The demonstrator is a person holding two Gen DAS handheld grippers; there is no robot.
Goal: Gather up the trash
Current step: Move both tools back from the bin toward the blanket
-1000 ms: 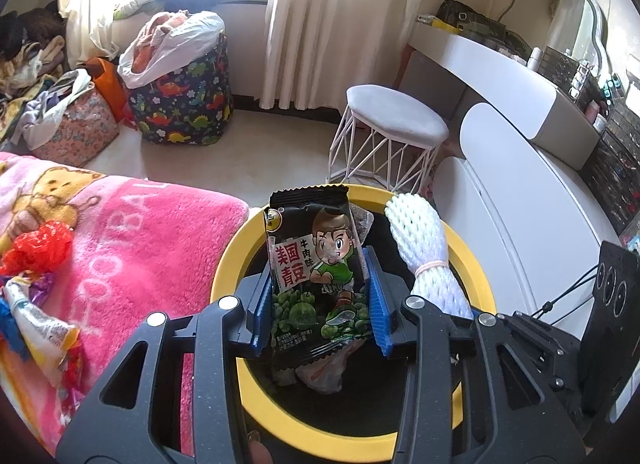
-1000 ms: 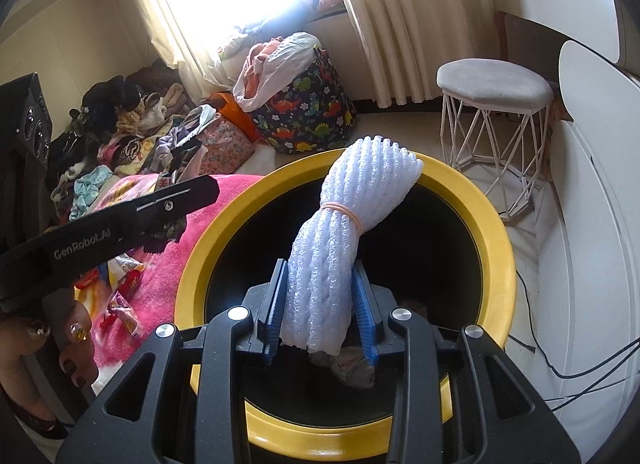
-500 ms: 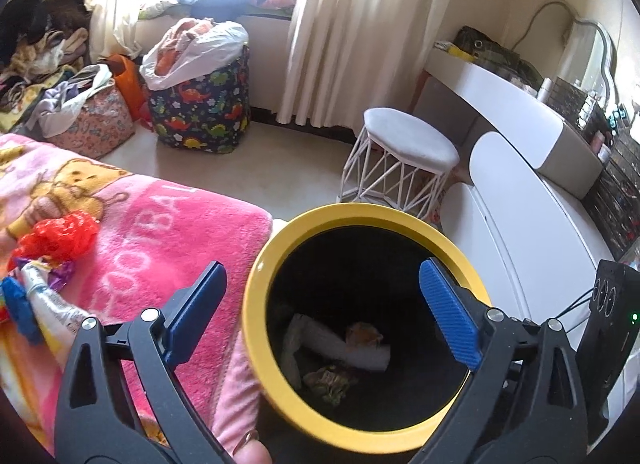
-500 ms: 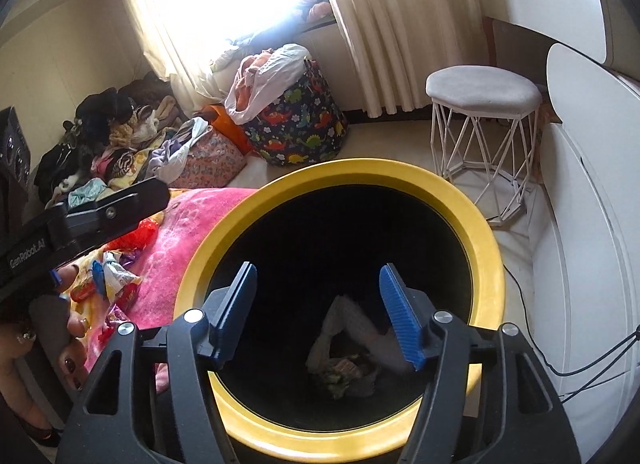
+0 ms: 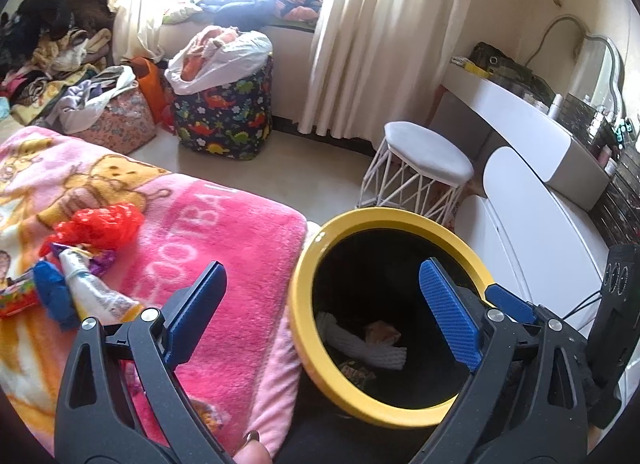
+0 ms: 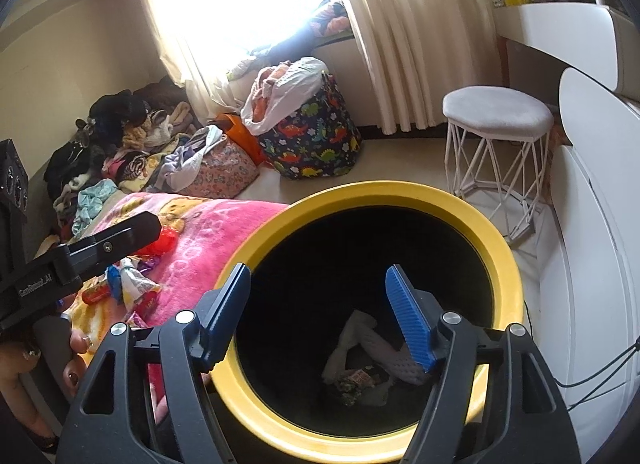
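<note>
Both empty: left gripper [image 5: 324, 314] wide apart, right gripper [image 6: 320, 320] just opened further. White foam sleeve [image 5: 366, 348] lying flat inside bin [image 5: 400, 219], long axis slanting across the bottom, beside wrappers.

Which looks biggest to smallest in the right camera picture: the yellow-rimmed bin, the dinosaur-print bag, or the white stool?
1. yellow-rimmed bin, though it is nearest the camera, which inflates it.
2. and 3. dinosaur-print bag and white stool look alike in size; no ranking.
</note>
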